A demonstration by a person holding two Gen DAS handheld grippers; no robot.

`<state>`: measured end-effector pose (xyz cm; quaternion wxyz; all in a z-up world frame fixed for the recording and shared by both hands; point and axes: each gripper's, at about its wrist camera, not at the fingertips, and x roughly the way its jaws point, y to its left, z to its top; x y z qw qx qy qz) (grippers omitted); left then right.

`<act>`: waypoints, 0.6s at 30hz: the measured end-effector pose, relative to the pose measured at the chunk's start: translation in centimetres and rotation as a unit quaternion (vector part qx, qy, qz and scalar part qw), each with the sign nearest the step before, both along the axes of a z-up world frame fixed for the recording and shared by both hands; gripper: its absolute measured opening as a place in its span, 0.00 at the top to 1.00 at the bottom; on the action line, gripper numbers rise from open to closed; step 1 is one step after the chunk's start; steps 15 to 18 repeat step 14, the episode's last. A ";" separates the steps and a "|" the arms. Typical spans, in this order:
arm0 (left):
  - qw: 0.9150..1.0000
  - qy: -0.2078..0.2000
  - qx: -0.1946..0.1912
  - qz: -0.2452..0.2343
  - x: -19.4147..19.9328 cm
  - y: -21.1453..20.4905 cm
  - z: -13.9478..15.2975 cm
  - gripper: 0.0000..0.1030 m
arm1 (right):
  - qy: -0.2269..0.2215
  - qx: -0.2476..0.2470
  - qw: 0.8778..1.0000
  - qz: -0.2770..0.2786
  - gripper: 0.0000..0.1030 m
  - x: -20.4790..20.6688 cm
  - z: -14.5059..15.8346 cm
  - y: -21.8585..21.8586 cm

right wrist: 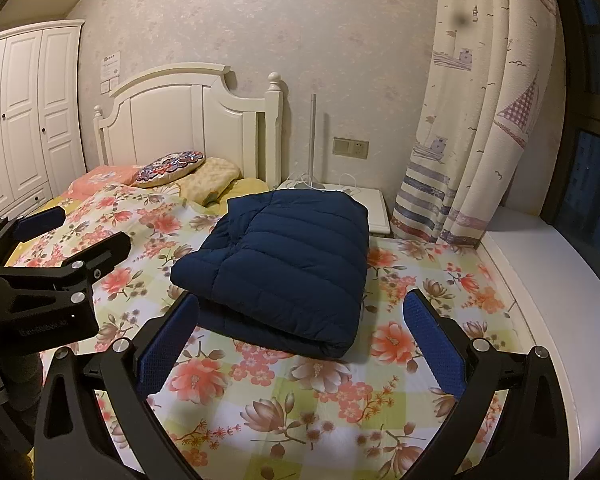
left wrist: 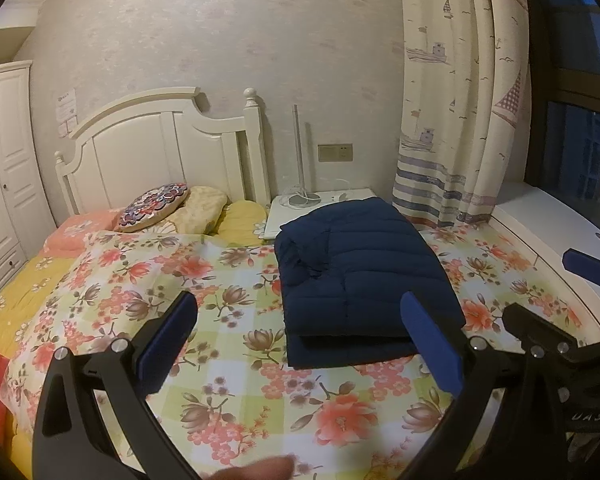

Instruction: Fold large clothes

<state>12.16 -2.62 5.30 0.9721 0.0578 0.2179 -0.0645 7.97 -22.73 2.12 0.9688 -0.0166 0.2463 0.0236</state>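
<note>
Navy down jacket (right wrist: 284, 268) lay folded into a rectangle on the floral bed (right wrist: 340, 400), by the nightstand (right wrist: 374, 204). Fold looked about done; a good finish would be pressing the puffy layers flat and squaring edges. Left gripper (left wrist: 300, 340) and right gripper (right wrist: 300, 340) both hovered above the bed short of the jacket, jaws spread wide, holding nothing.
</note>
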 end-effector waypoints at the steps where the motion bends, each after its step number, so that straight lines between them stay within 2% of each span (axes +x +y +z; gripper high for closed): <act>1: 1.000 0.000 -0.001 0.000 0.1 0.0 -0.1 0.02 | 0.001 0.000 1.000 -0.001 0.04 0.0 0.0 0.0; 4: 1.000 -0.018 -0.014 0.001 0.3 0.0 -0.3 0.02 | 0.004 0.000 1.000 0.002 0.04 0.2 -0.4 -0.3; 6: 0.999 -0.030 -0.007 0.011 0.6 -0.3 -0.4 0.02 | 0.009 -0.001 1.000 0.003 0.04 0.5 -0.7 -0.4; 11: 1.000 0.020 -0.012 -0.008 3.6 0.3 -2.1 0.02 | 0.018 -0.002 1.000 -0.006 0.04 2.0 -1.9 -2.1; 14: 0.998 0.063 -0.012 0.000 6.8 2.7 -4.2 0.02 | 0.018 -0.001 0.999 -0.042 0.04 3.5 -2.1 -6.5; 18: 0.998 0.063 -0.012 0.000 6.8 2.7 -4.2 0.02 | 0.018 -0.001 0.999 -0.042 0.04 3.5 -2.1 -6.5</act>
